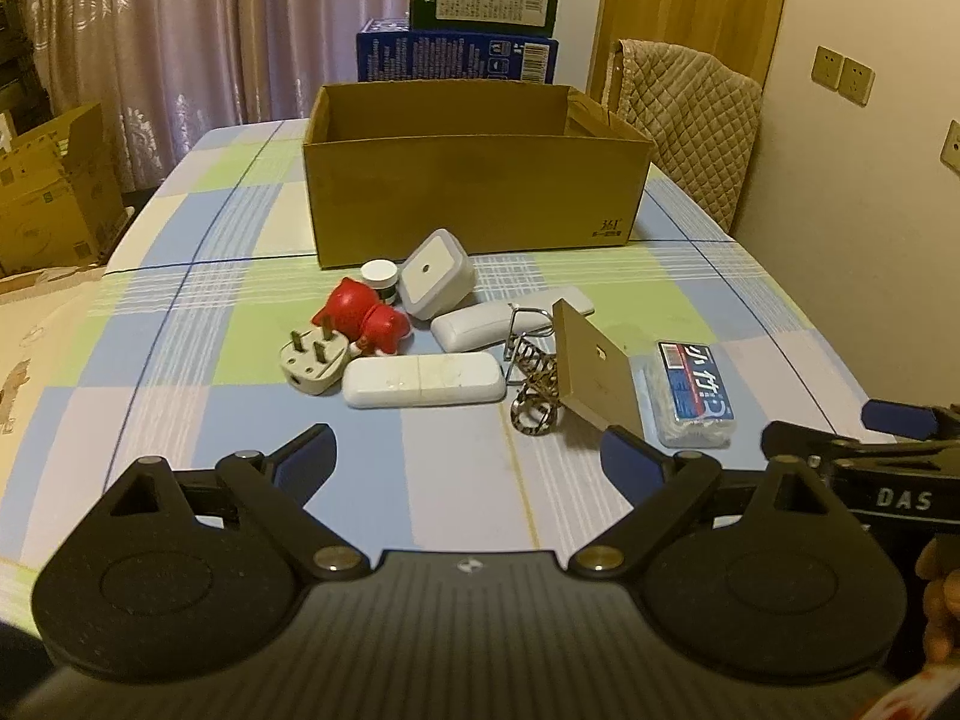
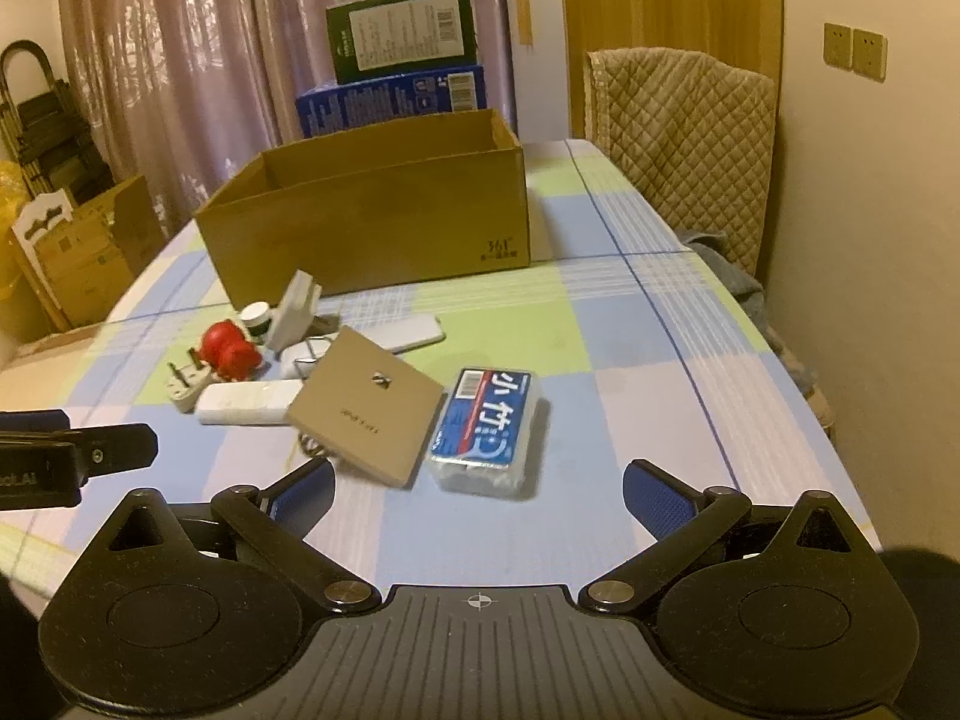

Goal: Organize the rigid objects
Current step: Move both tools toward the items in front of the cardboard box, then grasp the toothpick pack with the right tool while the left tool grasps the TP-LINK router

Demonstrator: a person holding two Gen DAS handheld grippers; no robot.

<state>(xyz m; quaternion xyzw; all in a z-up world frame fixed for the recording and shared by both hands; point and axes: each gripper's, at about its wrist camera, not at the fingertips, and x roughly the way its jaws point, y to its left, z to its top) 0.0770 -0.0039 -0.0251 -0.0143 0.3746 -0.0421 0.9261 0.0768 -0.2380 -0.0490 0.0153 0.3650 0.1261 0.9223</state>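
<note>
A cluster of small objects lies on the checked tablecloth before an open cardboard box [image 1: 474, 192] [image 2: 372, 210]. It holds a red toy [image 1: 360, 318] [image 2: 231, 351], a beige plug [image 1: 312, 360], a white oblong case [image 1: 423, 381] [image 2: 249, 402], a grey square night light [image 1: 435, 273], a tan card [image 1: 591, 369] [image 2: 366, 408] leaning on a wire ring puzzle [image 1: 534, 384], and a blue-labelled plastic box [image 1: 693, 393] [image 2: 486, 426]. My left gripper [image 1: 468, 456] is open and empty, just short of the white case. My right gripper [image 2: 480, 492] is open and empty, just short of the blue-labelled box.
Blue and green boxes [image 1: 474, 18] are stacked behind the cardboard box. A chair with a quilted cover [image 2: 684, 138] stands at the table's right side. Cardboard cartons [image 1: 54, 192] sit on the floor at left. The table edge runs along the right, near the wall.
</note>
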